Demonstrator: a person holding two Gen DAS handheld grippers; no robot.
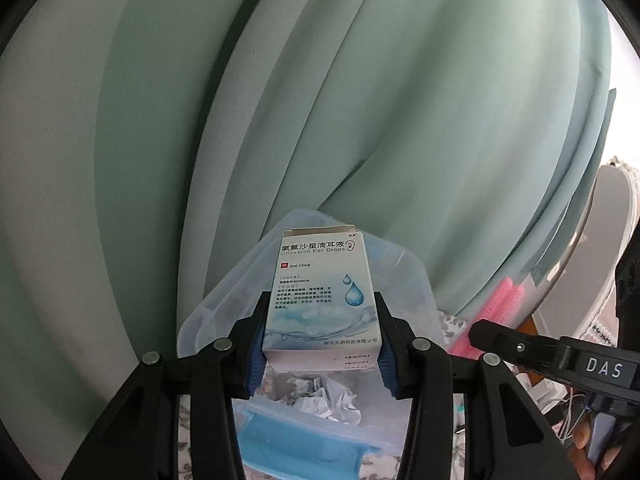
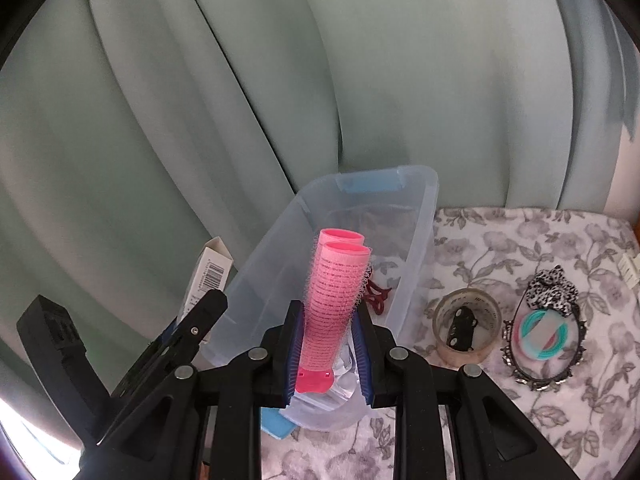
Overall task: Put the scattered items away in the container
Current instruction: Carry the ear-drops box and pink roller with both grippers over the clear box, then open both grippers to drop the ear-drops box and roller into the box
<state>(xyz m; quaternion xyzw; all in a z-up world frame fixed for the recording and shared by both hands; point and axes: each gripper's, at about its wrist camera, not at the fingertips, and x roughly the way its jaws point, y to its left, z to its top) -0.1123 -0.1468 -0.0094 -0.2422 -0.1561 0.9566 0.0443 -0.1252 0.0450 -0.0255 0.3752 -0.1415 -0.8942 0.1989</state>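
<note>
Left gripper (image 1: 320, 340): you clamp the ear-drop box (image 1: 322, 296) by its two narrow sides, printed face up, so it hangs over the container's mouth ready to drop.
Right gripper (image 2: 326, 348): nearly closed on the pink hair rollers (image 2: 336, 300), held low so they stand on end above the bin.
Container (image 2: 416, 240): clear bin at 12 o'clock from both grippers, crumpled paper (image 1: 324, 396) already inside.
Still scattered: tape roll (image 2: 468, 332), hair ties (image 2: 542, 334) at 3 o'clock, on the floral cloth (image 2: 520, 240).

White ear-drops box (image 1: 320, 300) upright, pink hair rollers (image 2: 334, 304), above clear bin (image 2: 416, 240)
</note>
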